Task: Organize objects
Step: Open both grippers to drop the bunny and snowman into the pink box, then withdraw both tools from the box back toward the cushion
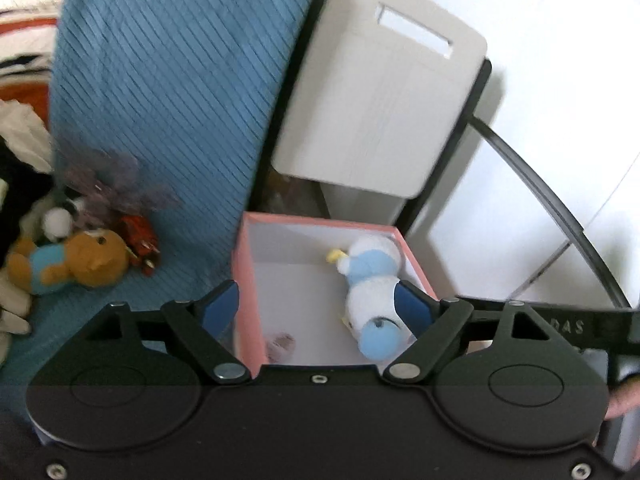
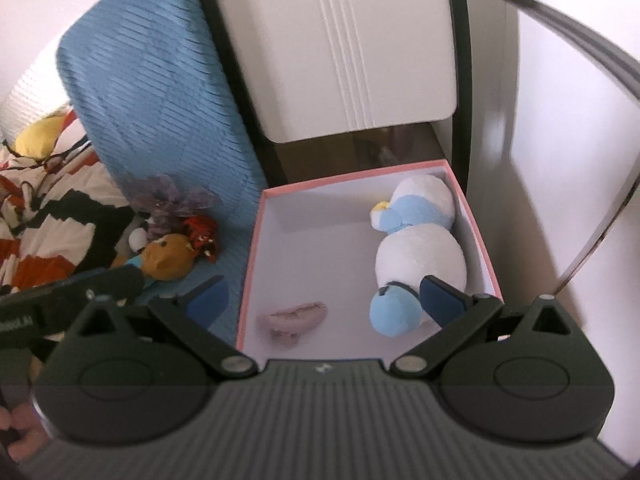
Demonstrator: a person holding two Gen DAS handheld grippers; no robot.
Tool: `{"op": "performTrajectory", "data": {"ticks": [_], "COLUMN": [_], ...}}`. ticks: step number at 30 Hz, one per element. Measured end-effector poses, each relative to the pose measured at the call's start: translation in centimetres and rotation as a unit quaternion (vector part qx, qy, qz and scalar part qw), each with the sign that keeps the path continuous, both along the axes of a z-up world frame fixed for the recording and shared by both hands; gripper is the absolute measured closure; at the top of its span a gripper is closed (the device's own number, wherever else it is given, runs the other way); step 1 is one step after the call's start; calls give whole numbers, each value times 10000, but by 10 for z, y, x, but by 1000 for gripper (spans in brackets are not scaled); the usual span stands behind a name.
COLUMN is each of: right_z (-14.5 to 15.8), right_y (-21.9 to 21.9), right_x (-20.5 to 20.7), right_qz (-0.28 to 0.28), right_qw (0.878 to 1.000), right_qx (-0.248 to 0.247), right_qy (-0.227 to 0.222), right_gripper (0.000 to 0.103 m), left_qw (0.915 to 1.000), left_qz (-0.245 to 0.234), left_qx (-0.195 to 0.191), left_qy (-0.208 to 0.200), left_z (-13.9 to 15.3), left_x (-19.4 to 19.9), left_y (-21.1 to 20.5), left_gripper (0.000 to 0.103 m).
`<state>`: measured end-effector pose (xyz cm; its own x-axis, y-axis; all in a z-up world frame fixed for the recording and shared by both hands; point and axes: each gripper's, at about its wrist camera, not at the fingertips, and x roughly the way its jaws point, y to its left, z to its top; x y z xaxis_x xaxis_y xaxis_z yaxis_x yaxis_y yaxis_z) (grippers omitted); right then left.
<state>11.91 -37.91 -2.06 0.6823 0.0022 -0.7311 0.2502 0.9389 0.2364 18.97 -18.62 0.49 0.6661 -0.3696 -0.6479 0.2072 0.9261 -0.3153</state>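
Left gripper (image 1: 316, 308), "DAS" lettering beside

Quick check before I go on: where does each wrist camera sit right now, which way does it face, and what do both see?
Left wrist: on the left gripper, facing down at the pink box; open fingers and a hand at right show.
Right wrist: on the right gripper, facing down at the same box; open fingers show.
Shared: box, white-and-blue plush, blue cushion, brown plush.
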Motion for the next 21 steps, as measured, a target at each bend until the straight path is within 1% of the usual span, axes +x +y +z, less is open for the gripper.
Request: {"op": "performTrajectory", "data": {"ticks": [2, 3, 5, 7, 9, 13, 15, 21], "right_z": [4, 6, 10, 18, 27, 40, 44, 51], "right_y": [9, 14, 23, 36, 49, 73, 85, 117], "right_x": [-7, -11, -18, -27, -37, -53, -59, -74], "right_qz": [6, 15, 96, 195, 278, 493, 557, 743], "right_qw": [10000, 9999, 9996, 9989, 9975, 9950, 9936, 9894], "right_qx": [19, 51, 89, -37, -135, -183, -158, -286], "right_qy": [-76, -136, -263, -430, -629, -847, -974, -1215], "right_gripper": [0, 0, 0, 0, 0, 0, 0, 0], "left_qw": [9998, 9992, 9986, 9980, 9972, 9950, 9940, 9911], "left_qz": [98, 192, 310, 361, 412, 543, 590, 740], "left_qx": [-47, -181, -110, -39, -63, -2, -38, -5], "left_qy": [-170, -302, -425, -523, -618, -835, -919, -1104], "left_z": [7, 10, 16, 23, 29, 41, 45, 56], "left_x": [-11, -16, -27, -38, -49, -73, -84, -116], "left_y": [9, 14, 23, 31, 42, 63, 73, 99], "left_gripper": [19, 19, 19, 19, 19, 19, 19, 19]}}
